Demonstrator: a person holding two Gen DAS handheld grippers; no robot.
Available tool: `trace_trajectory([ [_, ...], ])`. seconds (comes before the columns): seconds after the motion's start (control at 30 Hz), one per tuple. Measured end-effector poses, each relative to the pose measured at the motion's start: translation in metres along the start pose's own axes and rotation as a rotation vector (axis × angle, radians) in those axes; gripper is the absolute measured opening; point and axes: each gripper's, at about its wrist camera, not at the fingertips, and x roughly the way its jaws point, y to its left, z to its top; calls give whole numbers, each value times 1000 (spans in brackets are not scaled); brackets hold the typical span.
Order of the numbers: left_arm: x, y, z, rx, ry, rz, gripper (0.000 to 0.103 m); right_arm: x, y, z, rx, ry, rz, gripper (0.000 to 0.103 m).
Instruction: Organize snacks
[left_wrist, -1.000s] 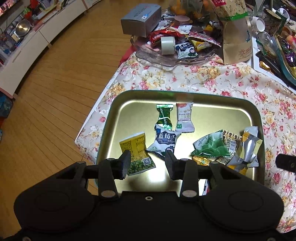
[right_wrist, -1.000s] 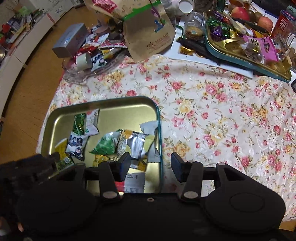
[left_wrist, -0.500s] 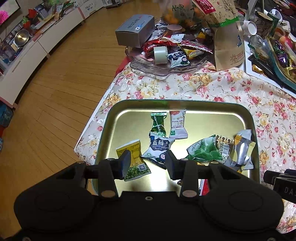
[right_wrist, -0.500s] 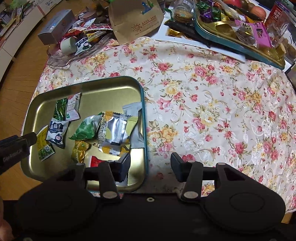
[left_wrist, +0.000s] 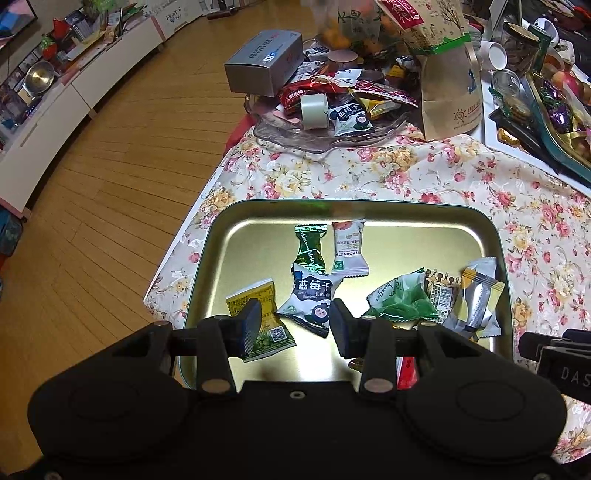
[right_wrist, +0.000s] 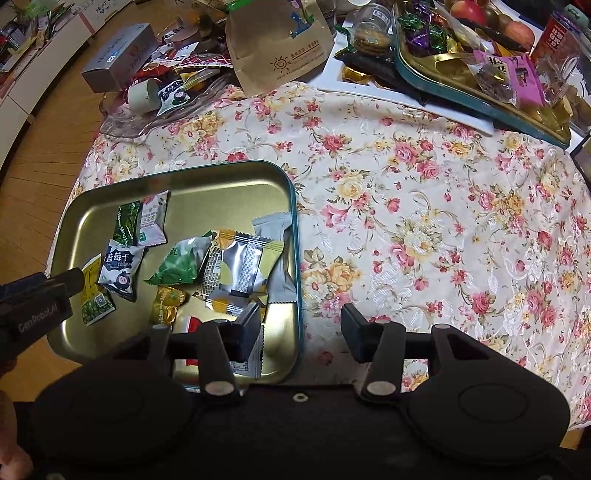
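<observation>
A gold tin tray with a teal rim sits on the floral tablecloth and holds several wrapped snacks. Among them are a white blueberry packet, a yellow-green pea packet, a green packet and a silver-yellow packet. My left gripper is open and empty, above the tray's near side, over the blueberry packet. My right gripper is open and empty, straddling the tray's right rim.
A glass dish piled with snacks, a grey box and a brown paper bag stand at the table's far end. A second teal tray of sweets lies far right. Wooden floor lies left of the table edge.
Both grippers have drawn back toward me and risen a little; the tray looks farther off. The right gripper has shifted right, off the tray's middle to its rim. The snacks stayed put.
</observation>
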Motion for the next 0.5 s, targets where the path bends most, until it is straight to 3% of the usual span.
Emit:
trace_trajectory([
  [0.5,1,-2,-1,10,8,-8,48,-1,1,1,1,0,7,51],
])
